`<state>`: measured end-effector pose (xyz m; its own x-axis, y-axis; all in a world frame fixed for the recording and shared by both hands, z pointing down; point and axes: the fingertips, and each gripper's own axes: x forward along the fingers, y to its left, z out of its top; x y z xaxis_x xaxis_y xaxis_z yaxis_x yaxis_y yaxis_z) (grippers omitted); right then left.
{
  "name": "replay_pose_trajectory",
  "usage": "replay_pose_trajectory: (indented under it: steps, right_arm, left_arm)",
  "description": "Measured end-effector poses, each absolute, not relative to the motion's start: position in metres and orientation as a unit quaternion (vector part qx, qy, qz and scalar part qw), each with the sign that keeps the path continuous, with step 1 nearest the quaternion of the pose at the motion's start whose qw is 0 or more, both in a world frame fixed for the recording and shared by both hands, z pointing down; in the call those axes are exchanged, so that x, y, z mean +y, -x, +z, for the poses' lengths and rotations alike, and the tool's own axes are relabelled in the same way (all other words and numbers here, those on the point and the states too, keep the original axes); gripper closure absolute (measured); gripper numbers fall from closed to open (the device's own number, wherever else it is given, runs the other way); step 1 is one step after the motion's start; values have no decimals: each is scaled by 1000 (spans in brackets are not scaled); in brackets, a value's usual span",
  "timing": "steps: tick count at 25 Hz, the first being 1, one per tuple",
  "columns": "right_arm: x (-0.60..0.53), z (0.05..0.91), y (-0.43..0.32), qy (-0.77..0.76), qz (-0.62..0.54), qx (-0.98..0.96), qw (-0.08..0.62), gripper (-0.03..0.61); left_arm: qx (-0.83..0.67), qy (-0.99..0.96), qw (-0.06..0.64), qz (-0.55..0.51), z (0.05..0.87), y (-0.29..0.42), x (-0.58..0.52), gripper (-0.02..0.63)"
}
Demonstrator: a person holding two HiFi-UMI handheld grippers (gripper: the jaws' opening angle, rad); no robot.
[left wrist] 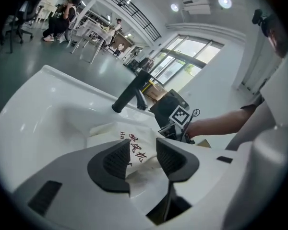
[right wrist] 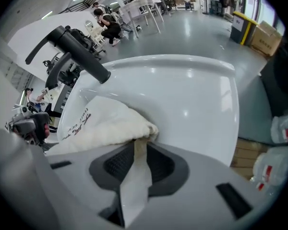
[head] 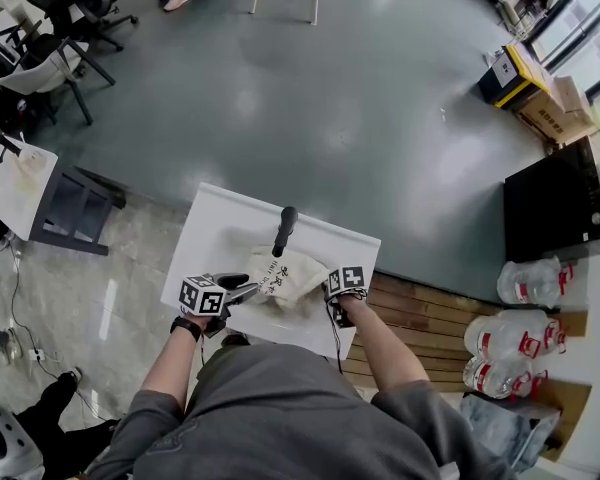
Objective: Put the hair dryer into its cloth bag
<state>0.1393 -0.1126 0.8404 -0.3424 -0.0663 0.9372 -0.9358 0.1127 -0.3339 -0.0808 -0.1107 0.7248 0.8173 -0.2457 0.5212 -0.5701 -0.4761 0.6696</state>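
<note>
Item: hair dryer (head: 284, 230). It is lying on the white table (head: 216, 220), its black handle sticking out of the mouth of the bag toward the table's far edge; its head is not showing.

Item: cloth bag (head: 286, 284), cream with printed lettering. It is resting on the table's near half, between the two grippers.

Item: left gripper (left wrist: 143, 150). Its jaws are standing well apart, with the bag's near edge lying in the gap and neither pad pressing on it.

Item: right gripper (right wrist: 140, 159). It is pointing steeply down at the bag's right end, jaws standing narrowly apart, and a cloth strip (right wrist: 137, 186) from the bag is hanging loosely between the pads.
</note>
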Motion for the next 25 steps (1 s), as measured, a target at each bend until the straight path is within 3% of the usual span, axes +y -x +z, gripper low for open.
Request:
replay_pose_trajectory:
  steps: [5,12,25]
  right_arm:
    - [-117,816,-161,-425,478,-645,418,512]
    - [-159,734,-168,-501,361,-714,330,512]
    - [-182,536,-151,-577,51,-795,183,512]
  left_arm:
    - [-307,-830,436,164,722,120,-126,440]
    - [-360,-836,388,149,693,157,-155,439]
    - [-405,-886,191,120,558,155,-187,443]
